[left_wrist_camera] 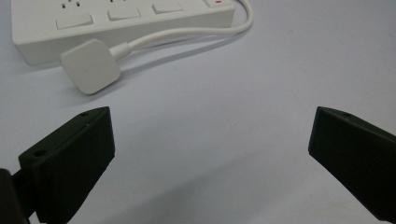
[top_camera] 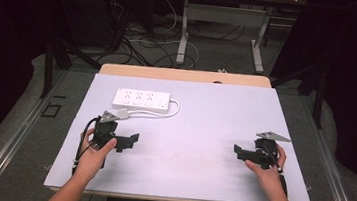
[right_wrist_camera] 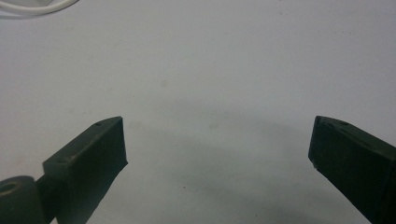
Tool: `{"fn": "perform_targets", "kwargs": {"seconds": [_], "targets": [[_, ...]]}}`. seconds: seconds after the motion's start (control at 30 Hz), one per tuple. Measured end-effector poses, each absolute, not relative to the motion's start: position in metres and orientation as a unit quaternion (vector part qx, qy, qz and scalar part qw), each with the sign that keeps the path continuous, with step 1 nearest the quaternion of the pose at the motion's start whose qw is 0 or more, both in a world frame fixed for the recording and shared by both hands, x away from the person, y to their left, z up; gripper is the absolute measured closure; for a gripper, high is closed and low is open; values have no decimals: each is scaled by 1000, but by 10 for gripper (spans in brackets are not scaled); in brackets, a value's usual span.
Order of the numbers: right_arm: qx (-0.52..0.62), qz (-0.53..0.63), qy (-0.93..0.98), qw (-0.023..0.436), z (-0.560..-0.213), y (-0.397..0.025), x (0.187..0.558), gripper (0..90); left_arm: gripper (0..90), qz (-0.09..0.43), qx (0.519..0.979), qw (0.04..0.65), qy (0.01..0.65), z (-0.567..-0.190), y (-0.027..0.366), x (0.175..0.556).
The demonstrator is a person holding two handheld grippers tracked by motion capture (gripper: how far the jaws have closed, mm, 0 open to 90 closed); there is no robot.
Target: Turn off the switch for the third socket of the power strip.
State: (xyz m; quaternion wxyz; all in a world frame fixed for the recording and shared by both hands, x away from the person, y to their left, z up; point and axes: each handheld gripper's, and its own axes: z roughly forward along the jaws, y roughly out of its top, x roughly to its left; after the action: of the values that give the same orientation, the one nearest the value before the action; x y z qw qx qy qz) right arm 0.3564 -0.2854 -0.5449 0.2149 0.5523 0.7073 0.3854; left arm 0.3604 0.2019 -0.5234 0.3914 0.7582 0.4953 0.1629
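Resting low over the counter (top_camera: 199,173), both grippers sit idle in the person's hands. The left gripper (top_camera: 132,141) shows in the lower left of the high view, its jaws pointing toward the middle of the frame, spread wide apart with nothing between them. Its own view looks along those two black jaws at the bottom corners, bare pale surface between them.

Just beyond that gripper, in the upper left of its view, lies a white plug (left_wrist_camera: 91,65), flat on the counter, its cable (left_wrist_camera: 187,32) curving up and right before looping back into the end of the white power strip (left_wrist_camera: 116,23). The plug sits just beside the strip's near edge; whether they touch I cannot tell. In the high view the strip (top_camera: 141,98) lies left of centre in the upper part of the pale sheet, with the plug (top_camera: 122,112) just below it, near the left gripper's grey plate.

The right gripper (top_camera: 236,151) is held well apart at the lower right, jaws also wide open and empty, aimed toward the centre. A loop of the white cable (right_wrist_camera: 37,9) crosses the upper left corner of its view.
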Motion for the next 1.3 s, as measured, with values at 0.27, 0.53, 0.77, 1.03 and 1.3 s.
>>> {"fn": "perform_targets", "kwargs": {"seconds": [0.27, 0.53, 0.77, 1.03, 1.3], "targets": [[552, 385, 707, 215, -545, -285, 357, 36, 2, 161, 748, 394, 509, -538, 208, 358], [551, 385, 708, 214, -545, -285, 357, 37, 2, 170, 746, 389, 513, -545, 213, 358], [549, 385, 710, 216, -546, -285, 357, 37, 2, 169, 748, 379, 518, -551, 216, 359], [546, 384, 712, 217, -546, -284, 357, 37, 2, 177, 753, 368, 516, -555, 217, 358], [547, 383, 713, 215, -546, -283, 357, 38, 2, 177, 753, 369, 515, -556, 217, 359]]}}
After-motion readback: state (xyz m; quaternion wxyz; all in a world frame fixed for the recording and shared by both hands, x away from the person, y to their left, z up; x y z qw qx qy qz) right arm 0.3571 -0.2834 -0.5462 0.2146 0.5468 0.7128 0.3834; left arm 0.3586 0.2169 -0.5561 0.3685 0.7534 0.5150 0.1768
